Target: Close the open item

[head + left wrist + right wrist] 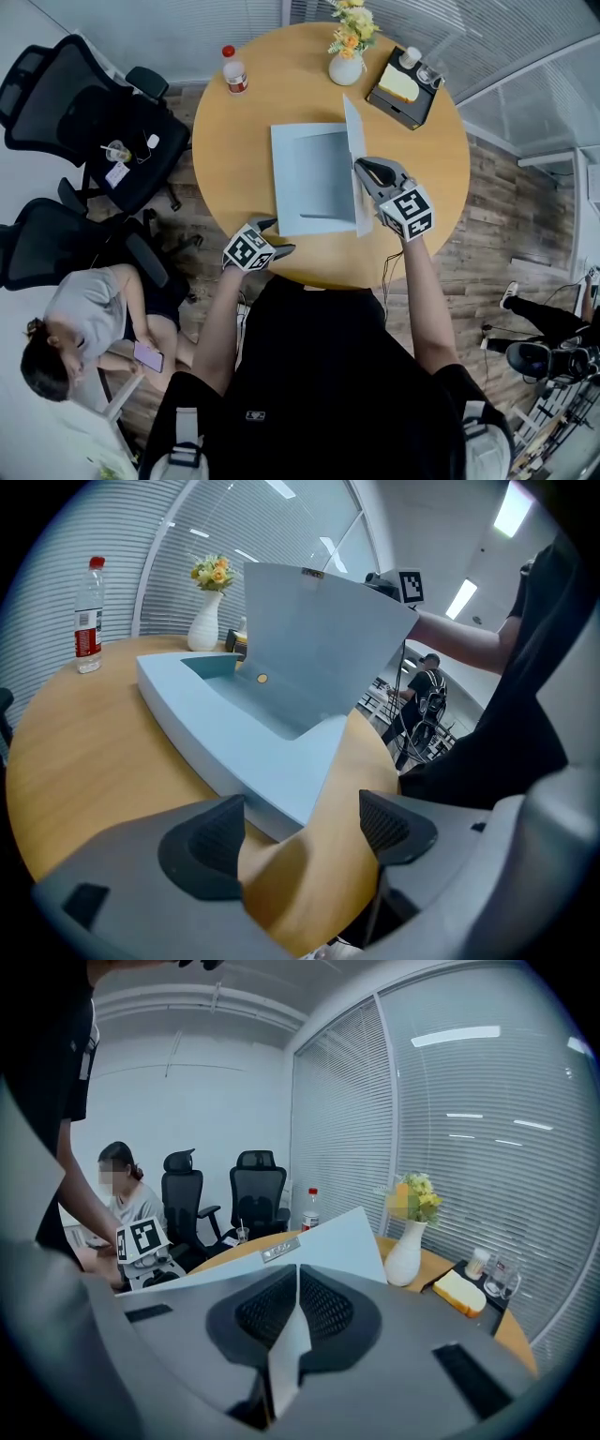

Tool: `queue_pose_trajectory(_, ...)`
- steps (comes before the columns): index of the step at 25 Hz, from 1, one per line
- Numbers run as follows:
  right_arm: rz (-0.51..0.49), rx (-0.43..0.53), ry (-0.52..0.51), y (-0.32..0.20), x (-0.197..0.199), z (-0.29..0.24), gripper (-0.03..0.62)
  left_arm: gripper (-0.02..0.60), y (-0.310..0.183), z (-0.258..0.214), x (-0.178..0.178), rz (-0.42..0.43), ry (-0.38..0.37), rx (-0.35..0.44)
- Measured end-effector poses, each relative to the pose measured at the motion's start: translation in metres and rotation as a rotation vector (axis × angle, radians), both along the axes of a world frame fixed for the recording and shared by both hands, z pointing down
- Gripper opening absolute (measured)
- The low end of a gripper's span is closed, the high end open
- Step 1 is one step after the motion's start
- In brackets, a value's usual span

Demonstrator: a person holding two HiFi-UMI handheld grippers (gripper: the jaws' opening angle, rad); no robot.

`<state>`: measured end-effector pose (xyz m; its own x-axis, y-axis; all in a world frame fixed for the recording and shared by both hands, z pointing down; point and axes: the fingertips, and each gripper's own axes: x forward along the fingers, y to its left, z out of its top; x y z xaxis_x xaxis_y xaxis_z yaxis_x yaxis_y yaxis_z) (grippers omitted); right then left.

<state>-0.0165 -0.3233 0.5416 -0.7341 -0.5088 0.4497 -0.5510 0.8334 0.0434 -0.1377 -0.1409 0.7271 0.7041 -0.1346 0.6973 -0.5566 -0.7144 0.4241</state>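
A pale blue flat box (305, 178) lies open on the round wooden table (234, 141). Its lid (355, 155) stands raised along the box's right side. My right gripper (367, 172) is shut on the lid's free edge; in the right gripper view the thin lid (328, 1241) runs between the two dark pads (267, 1309). My left gripper (279, 249) hovers open at the table's near edge, just left of the box's near corner. In the left gripper view its pads (206, 841) stand apart, empty, with the box (244, 728) and raised lid (323, 639) ahead.
A white vase of flowers (347, 52), a black tray with a yellow block and glasses (405, 86) and a red-capped bottle (233, 70) stand at the table's far side. Black office chairs (84, 112) and a seated person (84, 319) are to the left.
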Motion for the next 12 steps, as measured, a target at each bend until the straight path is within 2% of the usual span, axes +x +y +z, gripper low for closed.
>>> queue_pose_trajectory(12,-0.111,-0.028,0.071,0.005,-0.034,0.028,0.008,0.371,0.001,0.0,0.007,0.008,0.013,-0.009)
